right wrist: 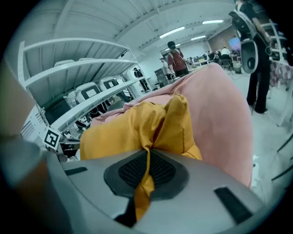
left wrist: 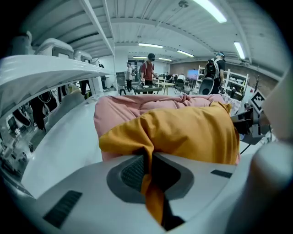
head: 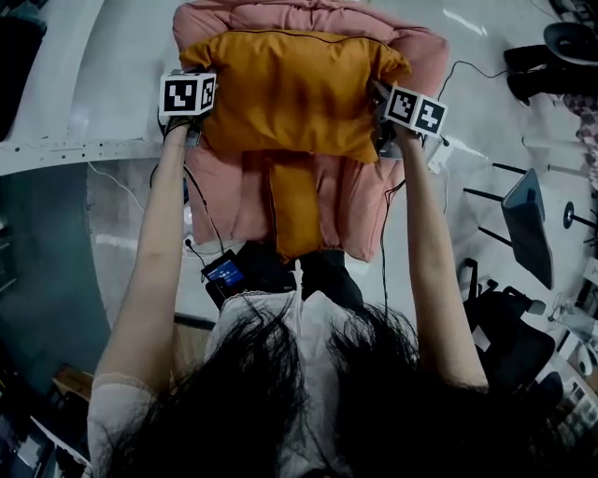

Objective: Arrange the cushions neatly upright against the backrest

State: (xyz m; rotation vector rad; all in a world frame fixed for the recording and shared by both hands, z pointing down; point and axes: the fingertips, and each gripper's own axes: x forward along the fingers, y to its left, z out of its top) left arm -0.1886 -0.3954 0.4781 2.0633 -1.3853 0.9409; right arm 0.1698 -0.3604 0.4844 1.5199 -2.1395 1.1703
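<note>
The orange cushion [head: 294, 93] sits in the upper middle of the head view, stretched wide between the two grippers and lying across the top of a pink padded seat [head: 364, 201]. Its upper edge is close to the pink backrest [head: 308, 19] at the top of the frame. The left gripper [head: 198, 126] pinches the cushion's left edge. In the left gripper view its jaws [left wrist: 147, 171] are closed tight on a fold of the orange cloth, with the cushion's bulk [left wrist: 192, 132] swelling beyond them. The right gripper [head: 385, 117] grips the opposite edge, and the right gripper view shows its jaws [right wrist: 146, 171] pressed together on a pleat of the same fabric [right wrist: 119, 132].

Below the cushion, a narrower orange piece [head: 299, 210] runs down the middle of the pink seat towards the person. A small black device with a blue screen [head: 224, 274] shows lower left of the seat. A pale surface [head: 84, 84] fills the upper left. People [left wrist: 149, 71] stand far off in the left gripper view.
</note>
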